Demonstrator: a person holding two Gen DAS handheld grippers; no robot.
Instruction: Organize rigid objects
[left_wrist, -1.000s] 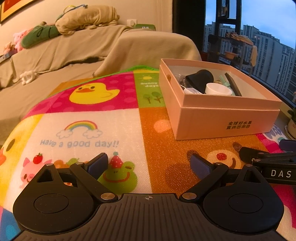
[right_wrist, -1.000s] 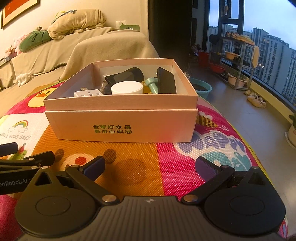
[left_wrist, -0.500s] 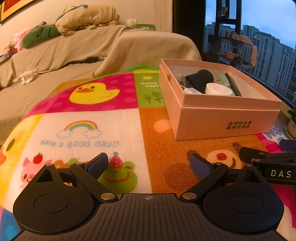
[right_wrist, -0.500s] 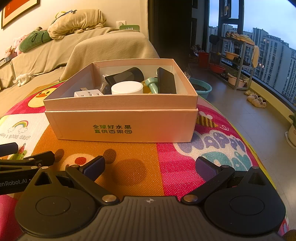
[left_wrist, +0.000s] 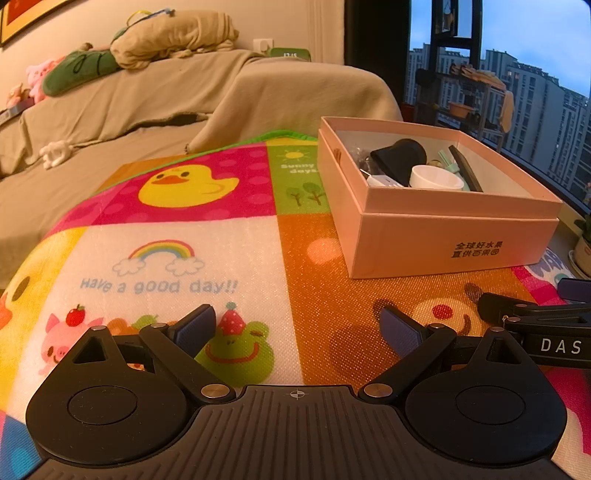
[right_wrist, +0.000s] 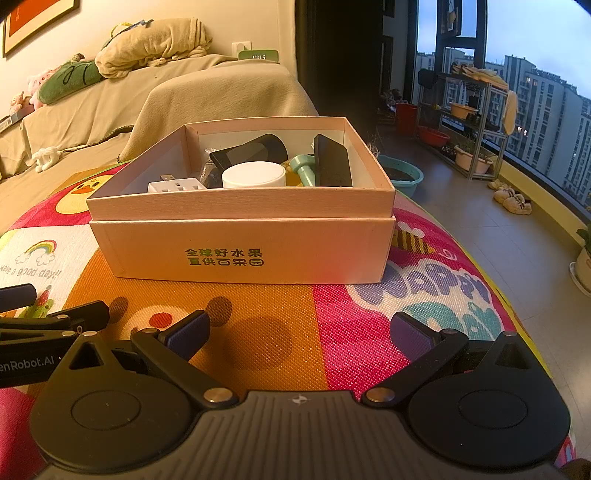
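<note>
A pink cardboard box (right_wrist: 240, 254) (left_wrist: 436, 243) stands on a colourful cartoon mat (left_wrist: 177, 258). Inside it lie a white round lid (right_wrist: 254, 175), a white plug adapter (right_wrist: 176, 184), a black curved object (right_wrist: 251, 151), a black flat device (right_wrist: 331, 160) and a mint-green piece (right_wrist: 304, 168). My left gripper (left_wrist: 297, 328) rests low over the mat, left of the box, open and empty. My right gripper (right_wrist: 299, 332) sits in front of the box, open and empty. Each gripper's arm shows at the edge of the other's view.
A sofa under a beige cover (left_wrist: 147, 103) with plush toys stands behind the mat. To the right are a floor (right_wrist: 480, 236) with a teal basin (right_wrist: 402, 177), a metal rack (right_wrist: 469, 122), slippers and a large window.
</note>
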